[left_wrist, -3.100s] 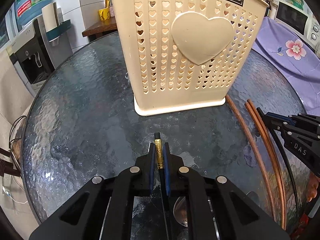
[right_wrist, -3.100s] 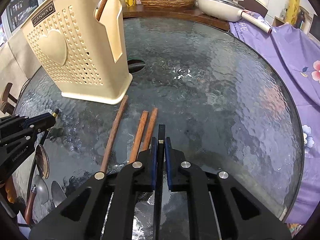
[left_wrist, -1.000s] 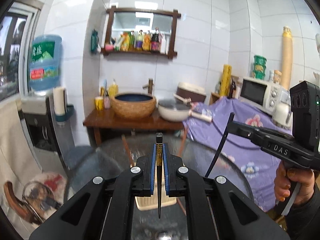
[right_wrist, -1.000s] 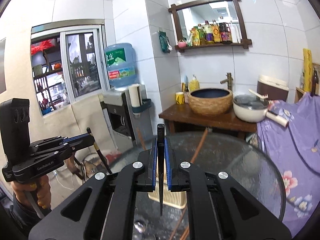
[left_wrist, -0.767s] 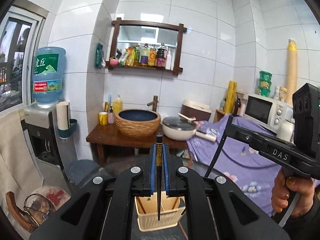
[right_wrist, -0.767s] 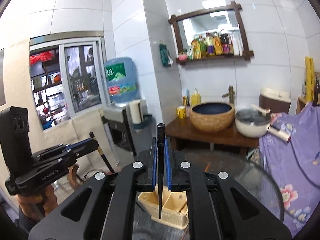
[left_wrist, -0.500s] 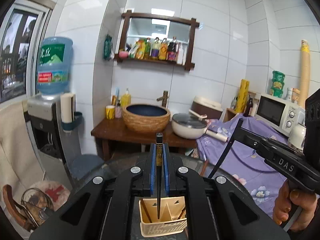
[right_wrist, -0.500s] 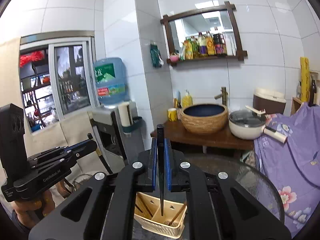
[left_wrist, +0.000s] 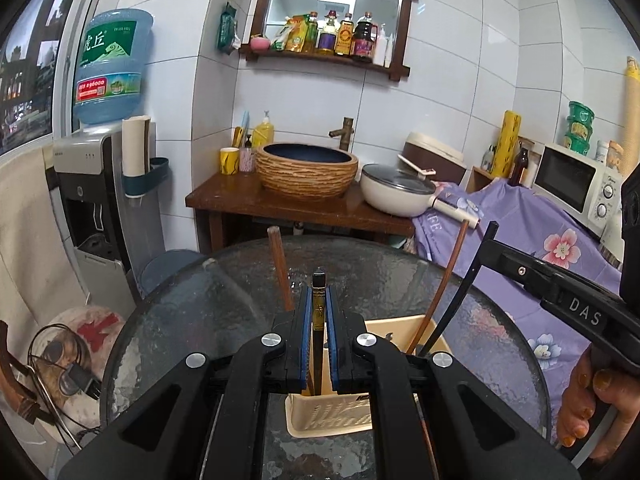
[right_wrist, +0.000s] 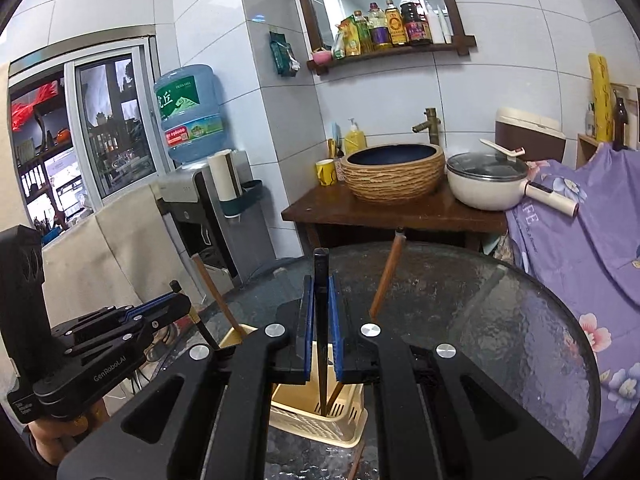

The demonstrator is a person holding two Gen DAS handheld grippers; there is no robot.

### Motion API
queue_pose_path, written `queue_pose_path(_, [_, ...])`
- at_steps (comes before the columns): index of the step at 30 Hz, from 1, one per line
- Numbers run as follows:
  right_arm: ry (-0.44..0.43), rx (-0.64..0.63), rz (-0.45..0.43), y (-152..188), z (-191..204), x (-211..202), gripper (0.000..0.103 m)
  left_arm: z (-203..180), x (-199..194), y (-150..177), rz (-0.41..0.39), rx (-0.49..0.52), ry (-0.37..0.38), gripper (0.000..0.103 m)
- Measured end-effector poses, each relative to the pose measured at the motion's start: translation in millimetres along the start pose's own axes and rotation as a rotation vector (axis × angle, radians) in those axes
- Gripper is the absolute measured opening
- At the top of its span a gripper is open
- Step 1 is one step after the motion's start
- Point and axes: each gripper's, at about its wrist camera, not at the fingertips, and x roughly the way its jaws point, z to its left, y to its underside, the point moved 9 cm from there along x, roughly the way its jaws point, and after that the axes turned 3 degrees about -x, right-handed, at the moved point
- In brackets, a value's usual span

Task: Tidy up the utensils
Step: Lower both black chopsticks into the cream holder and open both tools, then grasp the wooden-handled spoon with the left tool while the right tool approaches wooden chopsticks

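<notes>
While I lower both sticks: each of my tongs is clamped shut on one black chopstick, tip pointing down at the holder.
Left tongs: left gripper (left_wrist: 319, 334) pinches the gold-banded black chopstick (left_wrist: 319, 308) close to its top end; its lower end hangs over the near compartment of the cream utensil holder (left_wrist: 332, 420).
Right tongs: right gripper (right_wrist: 321, 326) nips the plain black chopstick (right_wrist: 321, 304) high up too, tip just inside the holder's (right_wrist: 320, 414) rim, as far as I can judge.
Handling: thin, stiff, light and smooth, so I expect each to swivel or slip between the pads; a hold nearer the middle would steady it.
Holder: light perforated plastic on the textured glass table (left_wrist: 200, 312); a sideways knock may slide or tip it.
In the way: two brown wooden chopsticks (left_wrist: 280, 268) already lean out of the holder, left and right, and could snag mine.
Crowding: both tongs work close together above one small opening.
Far side: basin and pan stand well apart.
</notes>
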Motion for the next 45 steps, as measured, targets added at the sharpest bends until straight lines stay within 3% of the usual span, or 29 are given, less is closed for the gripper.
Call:
queue_pose_path(4, [0.02, -0.002, -0.014, 1.4, -4.5, -0.6, 0.008, 2.3, 4.3, 3.8, -0.02, 0.025, -0.025, 0.007])
queue_pose_path(7, [0.019, 0.014, -0.009, 2.0, -8.5, 0.0, 0.01, 0.4, 3.8, 4.9, -0.011, 0.019, -0.001, 0.008])
queue_pose_path(8, [0.018, 0.017, -0.008, 2.5, -9.2, 0.0, 0.021, -0.3, 3.6, 5.2, -0.012, 0.019, -0.001, 0.013])
queue_pose_path(9, [0.021, 0.026, -0.024, 2.6, -11.3, -2.7, 0.03, -0.2, 1.9, 4.6, -0.019, 0.024, -0.01, 0.026])
queue_pose_path(10, [0.024, 0.033, -0.039, 2.0, -12.8, -5.6, 0.053, -0.3, -1.1, 3.5, -0.033, 0.029, -0.019, 0.034])
queue_pose_path(11, [0.027, 0.039, -0.055, 1.4, -14.5, -9.1, 0.062, -0.7, -3.3, 2.6, -0.044, 0.031, -0.021, 0.051])
queue_pose_path(12, [0.027, 0.038, -0.06, 1.5, -14.9, -11.4, 0.062, -1.2, -10.0, 1.2, -0.071, 0.034, -0.023, 0.059])
queue_pose_path(21, [0.066, -0.073, -0.067, 31.4, -0.2, -43.9, 0.063, -7.2, -35.2, 25.2, -0.085, 0.067, -0.005, 0.09])
queue_pose_path(25, [0.069, -0.119, -0.05, 58.6, 8.3, -57.9, 0.071, -1.2, -37.9, 46.7, -0.054, 0.066, -0.017, 0.094])
queue_pose_path(33, [0.119, -0.093, 0.071, 125.6, -6.6, -64.3, 0.071, 2.8, -39.0, 106.8, 0.029, 0.128, -0.059, 0.096])
queue_pose_path(45, [0.184, 0.012, 0.285, 227.8, -41.6, -59.0, 0.071, 28.2, -39.4, 187.6, 0.188, 0.029, -0.074, 0.095])
